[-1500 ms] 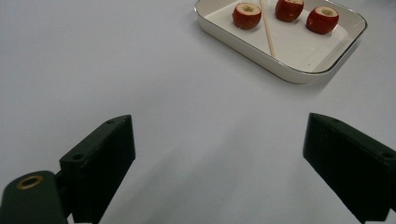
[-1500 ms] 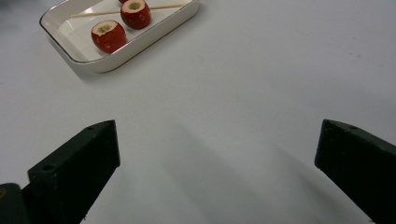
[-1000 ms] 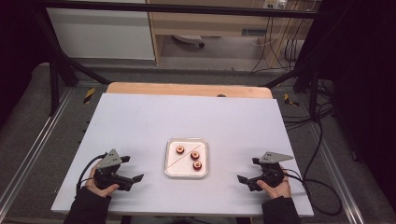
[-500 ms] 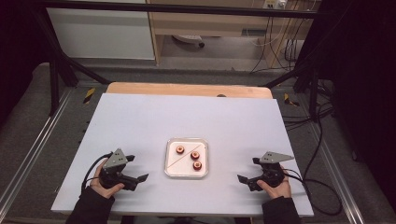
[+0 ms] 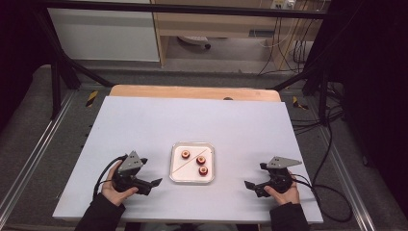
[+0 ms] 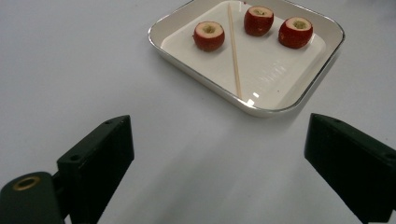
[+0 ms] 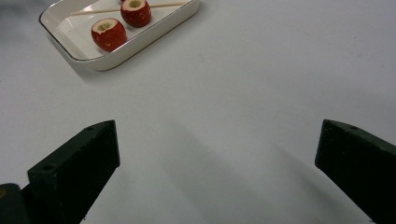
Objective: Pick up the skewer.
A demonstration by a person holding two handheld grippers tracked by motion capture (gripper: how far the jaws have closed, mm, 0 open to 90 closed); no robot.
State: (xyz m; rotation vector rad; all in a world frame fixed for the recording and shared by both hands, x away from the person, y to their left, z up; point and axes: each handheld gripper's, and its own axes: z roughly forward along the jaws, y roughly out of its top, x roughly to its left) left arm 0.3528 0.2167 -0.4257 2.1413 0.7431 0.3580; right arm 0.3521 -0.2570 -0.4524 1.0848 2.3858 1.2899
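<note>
Since earlier: my left gripper (image 5: 155, 183) edged toward square white glazed tray (image 5: 174, 166) | high: right gripper (image 5: 250, 185) idle, tray between both | left gripper view: jaws apart; thin wooden skewer (image 6: 234, 51) light, brittle, pinch mid-length | right gripper view: jaws wide; red cored fruit pieces (image 7: 108, 33) soft, slick, grip skins.

We see a tray (image 5: 192, 145) in the middle of our table (image 5: 192, 115). Three fruits (image 5: 201, 160) and a stick (image 5: 183, 165) lie in it.
</note>
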